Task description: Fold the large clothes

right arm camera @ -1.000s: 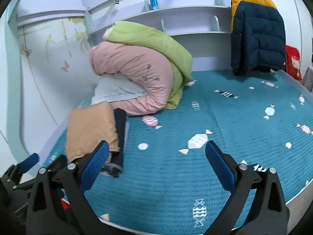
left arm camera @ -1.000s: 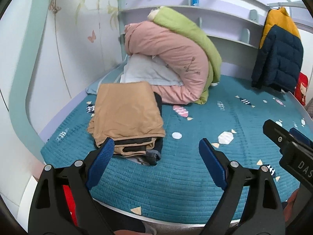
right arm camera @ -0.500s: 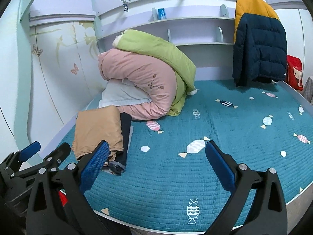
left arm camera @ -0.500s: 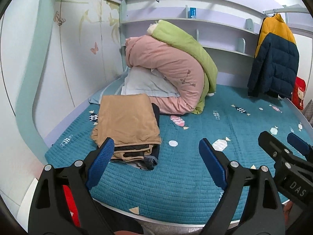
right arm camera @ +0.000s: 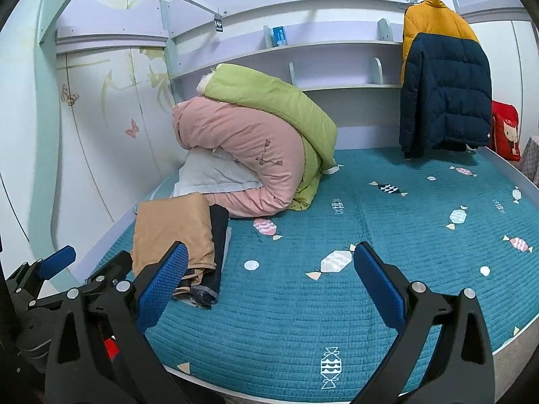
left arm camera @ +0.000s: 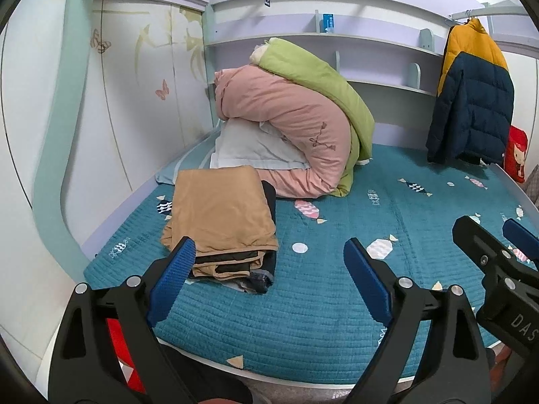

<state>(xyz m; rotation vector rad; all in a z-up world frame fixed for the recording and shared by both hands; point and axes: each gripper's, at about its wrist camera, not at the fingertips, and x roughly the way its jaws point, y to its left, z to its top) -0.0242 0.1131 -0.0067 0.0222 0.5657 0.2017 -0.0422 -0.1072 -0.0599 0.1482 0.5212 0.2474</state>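
Observation:
A stack of folded clothes, a tan garment on top of dark ones, lies on the left part of the teal bed cover; it also shows in the right wrist view. My left gripper is open and empty, held back over the bed's near edge, close to the stack's front. My right gripper is open and empty, to the right of the stack. The right gripper shows at the right of the left wrist view, and the left gripper at the lower left of the right wrist view.
A rolled pink and green quilt on a pale pillow sits behind the stack. A yellow and navy puffer jacket hangs at the back right beside a red bag. Wardrobe doors stand left, shelves behind.
Both grippers have drawn back and tilted up, so more of the wall and shelves shows. The stack lies as before. Both stay open.

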